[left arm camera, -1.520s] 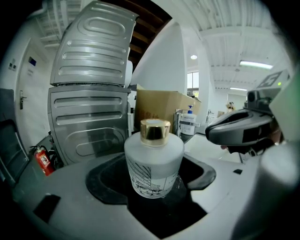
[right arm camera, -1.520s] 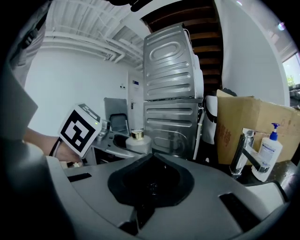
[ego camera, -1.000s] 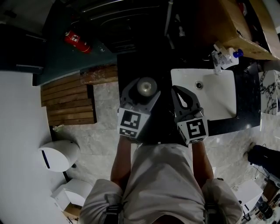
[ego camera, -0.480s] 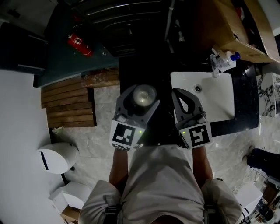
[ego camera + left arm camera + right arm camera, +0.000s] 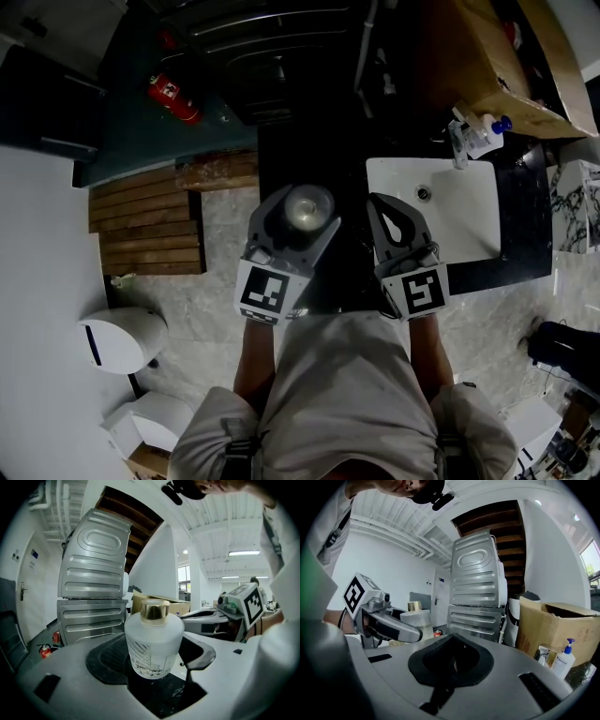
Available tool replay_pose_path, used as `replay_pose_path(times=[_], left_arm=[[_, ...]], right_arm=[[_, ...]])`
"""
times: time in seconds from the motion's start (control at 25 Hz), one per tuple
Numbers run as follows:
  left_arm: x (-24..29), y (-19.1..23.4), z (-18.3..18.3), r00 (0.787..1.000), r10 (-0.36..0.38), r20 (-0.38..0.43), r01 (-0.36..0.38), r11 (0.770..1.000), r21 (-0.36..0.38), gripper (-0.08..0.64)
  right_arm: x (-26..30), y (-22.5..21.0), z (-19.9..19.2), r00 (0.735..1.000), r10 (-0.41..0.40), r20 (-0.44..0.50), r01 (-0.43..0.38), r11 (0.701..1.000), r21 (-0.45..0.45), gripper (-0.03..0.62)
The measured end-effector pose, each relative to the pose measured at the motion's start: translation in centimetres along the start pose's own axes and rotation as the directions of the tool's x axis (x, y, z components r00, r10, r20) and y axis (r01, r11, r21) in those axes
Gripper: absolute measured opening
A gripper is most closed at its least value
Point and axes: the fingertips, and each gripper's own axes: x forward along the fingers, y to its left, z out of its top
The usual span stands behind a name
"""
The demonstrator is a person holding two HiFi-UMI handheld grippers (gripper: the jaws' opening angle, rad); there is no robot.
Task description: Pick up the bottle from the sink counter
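Note:
A frosted white bottle (image 5: pixel 308 208) with a gold cap stands upright between the jaws of my left gripper (image 5: pixel 305 200), which is shut on its lower body. It is held left of the white sink (image 5: pixel 473 234), over the dark counter end. In the left gripper view the bottle (image 5: pixel 153 641) fills the gap between the black pads (image 5: pixel 108 660). My right gripper (image 5: pixel 375 199) hangs beside it at the sink's left rim, shut with nothing in it. From the right gripper view the closed jaws (image 5: pixel 451 641) are seen, with the held bottle (image 5: pixel 416 616) off to the left.
A pump soap bottle (image 5: pixel 488 131) and the tap stand behind the sink, below a cardboard box (image 5: pixel 487 56). Left of me lie a wooden slat mat (image 5: pixel 150 220), a red fire extinguisher (image 5: pixel 173 94) and a white bin (image 5: pixel 122 335). A ribbed metal appliance (image 5: pixel 93 583) stands ahead.
My left gripper, with the bottle in it, has shifted slightly left and back toward my body. The right gripper has barely moved.

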Motion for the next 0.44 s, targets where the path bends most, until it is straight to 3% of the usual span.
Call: replay_pose_path(times=[0.44], left_arm=[[-0.43,0.48,0.10,1.000,0.011,-0.002,-0.011,1.000,0.000,0.321]], right_arm=[[0.04,0.24,0.51,1.000,-0.006,0.004,0.006,1.000,-0.005,-0.006]])
